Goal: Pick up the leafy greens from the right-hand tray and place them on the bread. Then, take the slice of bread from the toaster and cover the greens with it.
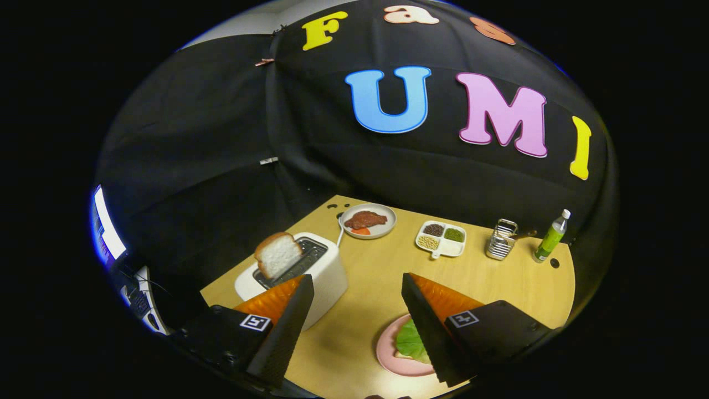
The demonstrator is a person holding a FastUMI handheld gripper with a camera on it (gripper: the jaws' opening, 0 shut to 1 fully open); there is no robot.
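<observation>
While the gripper [357, 288] is hanging above the table [498, 282], its fingers [288, 327] are standing wide apart and are holding nothing. Bare tabletop is showing in the gap between them. The toaster [327, 271] is sitting just ahead of the left finger, partly behind it, and a bread slice [277, 254] is standing tilted in its slot, rising well above the top. The greens [411, 341] are lying on a pink plate [388, 354] beside the right finger, which is covering part of both; a pale edge is showing under the leaf, but whether that is the bread cannot be told. Beyond the fingers, a round plate [388, 213] is carrying a brown piece with something orange beside it. To its right, a divided tray [443, 249] is holding dark, green and pale fillings in separate compartments. Further right, a wire holder [501, 239] is standing upright, and a green bottle [550, 237] with a white cap is standing near the table's far edge, just apart from the holder. A lit screen [105, 224] is glowing off the table, beyond the left finger.
</observation>
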